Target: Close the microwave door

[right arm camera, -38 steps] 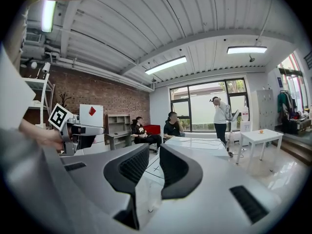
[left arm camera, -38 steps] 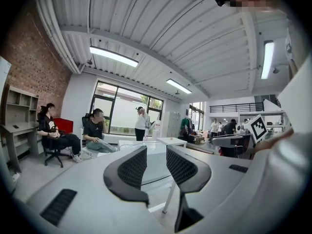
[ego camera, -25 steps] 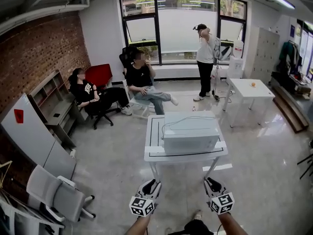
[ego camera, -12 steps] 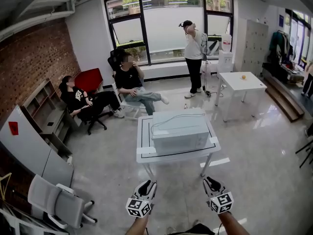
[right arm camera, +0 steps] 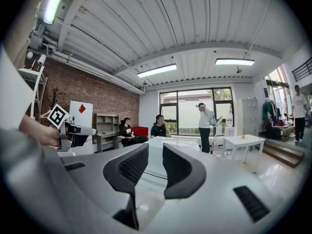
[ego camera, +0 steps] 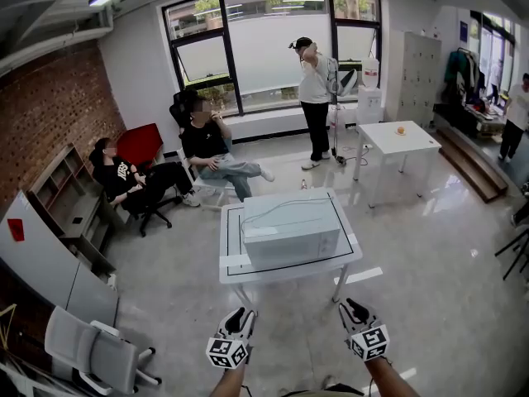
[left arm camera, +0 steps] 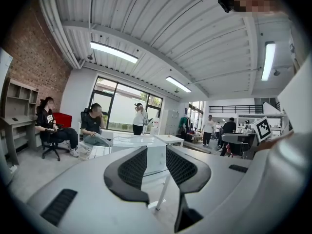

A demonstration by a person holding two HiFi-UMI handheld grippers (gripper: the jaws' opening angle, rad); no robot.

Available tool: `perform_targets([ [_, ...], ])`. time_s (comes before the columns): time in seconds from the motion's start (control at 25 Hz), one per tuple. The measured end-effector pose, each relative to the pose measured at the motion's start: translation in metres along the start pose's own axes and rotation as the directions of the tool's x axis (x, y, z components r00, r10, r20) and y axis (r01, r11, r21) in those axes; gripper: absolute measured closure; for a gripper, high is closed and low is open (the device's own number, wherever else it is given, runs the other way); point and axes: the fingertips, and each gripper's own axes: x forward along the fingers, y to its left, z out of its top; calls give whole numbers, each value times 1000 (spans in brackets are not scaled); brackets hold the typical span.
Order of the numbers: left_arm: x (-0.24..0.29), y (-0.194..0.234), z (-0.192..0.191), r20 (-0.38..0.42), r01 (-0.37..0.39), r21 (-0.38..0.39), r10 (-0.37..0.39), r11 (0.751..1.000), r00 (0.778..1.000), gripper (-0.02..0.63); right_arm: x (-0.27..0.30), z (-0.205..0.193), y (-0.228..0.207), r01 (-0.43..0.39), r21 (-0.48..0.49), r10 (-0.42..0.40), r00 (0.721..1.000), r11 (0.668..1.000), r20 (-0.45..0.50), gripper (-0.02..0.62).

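A white microwave [ego camera: 289, 226] stands on a white table [ego camera: 285, 270] in the middle of the room, with a cable across its top. The side facing me looks plain, and I cannot tell how its door stands. My left gripper [ego camera: 242, 314] and right gripper [ego camera: 354, 308] hang side by side over the floor, short of the table's near edge, and both point at it. In the left gripper view the left gripper [left arm camera: 156, 152] is open and empty, with the microwave [left arm camera: 131, 141] beyond. In the right gripper view the right gripper [right arm camera: 155, 152] also has parted, empty jaws and faces the microwave [right arm camera: 179, 139].
Two people sit on chairs [ego camera: 207, 151] at the back left, and a third stands by the window [ego camera: 314, 98]. A small white table [ego camera: 397, 139] is at the back right. A grey office chair [ego camera: 91, 350] and a leaning white panel [ego camera: 41, 263] are at the near left.
The head view has swung, so the table and microwave now sit further left in it. Both grippers have shifted left with it, and their jaws look the same.
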Motion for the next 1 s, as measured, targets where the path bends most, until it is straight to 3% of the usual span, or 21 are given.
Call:
perform_targets([
  [0.36,15,0,2,-1,-17,1,17,1000,1000,479,7,-5,-16,-26,22,27,1000,999,-16,488],
  [1.0,23,-4,-5,-18,-35,0,35,999,999,478,6,-11,-30,-38,23,38,999,999,-24,488],
])
